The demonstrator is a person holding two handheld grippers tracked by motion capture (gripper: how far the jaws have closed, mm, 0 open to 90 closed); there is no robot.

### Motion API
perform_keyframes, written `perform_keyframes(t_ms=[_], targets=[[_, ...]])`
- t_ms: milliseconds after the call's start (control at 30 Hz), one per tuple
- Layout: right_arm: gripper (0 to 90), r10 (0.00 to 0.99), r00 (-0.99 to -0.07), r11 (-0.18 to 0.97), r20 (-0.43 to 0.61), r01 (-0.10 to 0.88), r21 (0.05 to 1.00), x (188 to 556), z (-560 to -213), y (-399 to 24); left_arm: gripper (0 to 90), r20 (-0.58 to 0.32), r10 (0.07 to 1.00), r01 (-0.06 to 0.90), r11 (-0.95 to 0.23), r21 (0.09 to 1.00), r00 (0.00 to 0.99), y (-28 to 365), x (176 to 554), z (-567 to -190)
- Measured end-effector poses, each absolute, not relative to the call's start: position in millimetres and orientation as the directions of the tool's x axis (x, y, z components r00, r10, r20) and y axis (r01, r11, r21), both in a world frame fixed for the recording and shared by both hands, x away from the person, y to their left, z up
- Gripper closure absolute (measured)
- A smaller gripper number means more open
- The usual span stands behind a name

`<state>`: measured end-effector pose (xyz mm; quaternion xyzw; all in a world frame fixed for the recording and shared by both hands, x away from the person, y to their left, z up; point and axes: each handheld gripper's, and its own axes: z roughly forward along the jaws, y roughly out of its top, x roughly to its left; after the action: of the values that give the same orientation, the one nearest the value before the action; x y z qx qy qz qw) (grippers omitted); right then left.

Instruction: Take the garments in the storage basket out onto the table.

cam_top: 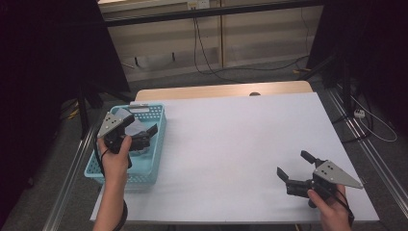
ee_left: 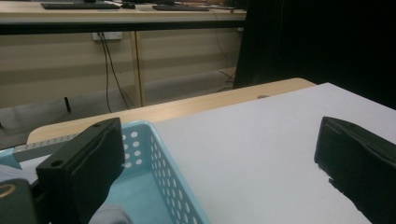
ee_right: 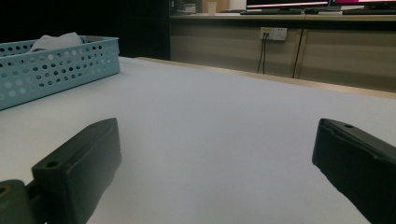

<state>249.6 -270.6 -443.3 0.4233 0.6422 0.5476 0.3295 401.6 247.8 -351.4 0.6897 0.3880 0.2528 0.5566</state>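
Here the left hand-held gripper [cam_top: 148,133] is hovering over the blue basket [cam_top: 156,144], its jaws standing wide apart and gripping nothing. Inside the basket, toward its far end, a pale crumpled cloth [ee_right: 57,41] is lying loosely, poking just above the perforated rim. The cloth is probably light, soft and limp; it is likely to sag and drape when lifted, so a raised fold near its middle offers the surest hold. The right hand-held gripper [cam_top: 294,168] is resting low over the white table [cam_top: 231,144], well apart from the basket, its jaws likewise spread wide and empty.
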Motion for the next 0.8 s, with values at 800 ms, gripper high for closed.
perform_keyframes(t_ms=[800], targets=[[0.6, 0.899, -0.435, 0.034, 0.048, 0.18, 0.983, 249, -443, -272, 2.8, -0.074, 0.864, 0.324, -0.106, 0.94, 0.497, 262, 436, -367]])
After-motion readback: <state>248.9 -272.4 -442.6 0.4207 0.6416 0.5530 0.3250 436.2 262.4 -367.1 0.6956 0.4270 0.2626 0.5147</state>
